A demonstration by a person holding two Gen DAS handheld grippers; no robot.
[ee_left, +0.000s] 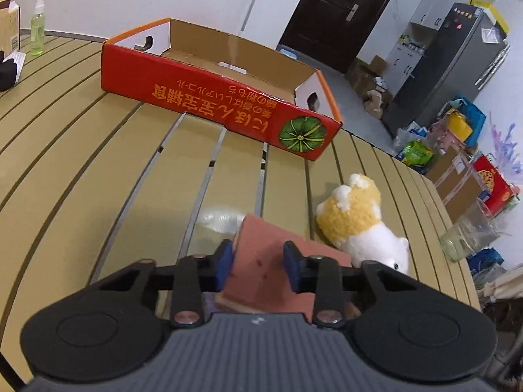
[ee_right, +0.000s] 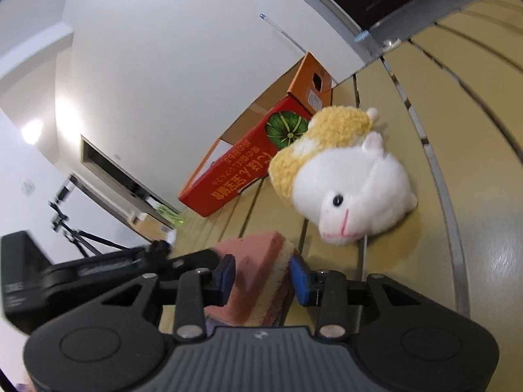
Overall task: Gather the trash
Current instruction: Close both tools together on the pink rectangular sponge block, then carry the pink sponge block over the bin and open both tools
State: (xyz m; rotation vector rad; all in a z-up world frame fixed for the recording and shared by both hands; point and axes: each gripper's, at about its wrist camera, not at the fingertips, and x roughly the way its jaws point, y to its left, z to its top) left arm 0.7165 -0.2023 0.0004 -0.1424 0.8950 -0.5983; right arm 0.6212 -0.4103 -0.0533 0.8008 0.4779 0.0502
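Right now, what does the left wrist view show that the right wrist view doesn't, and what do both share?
Only the left wrist view shows the crinkled clear plastic on the table beyond the sponge, the box's bare inside floor, and the dark door. Only the right wrist view shows the plush toy's face and the other tool's black body at left. Both show the red pumpkin box, the slatted table, and the pink sponge between blue-padded tongs.
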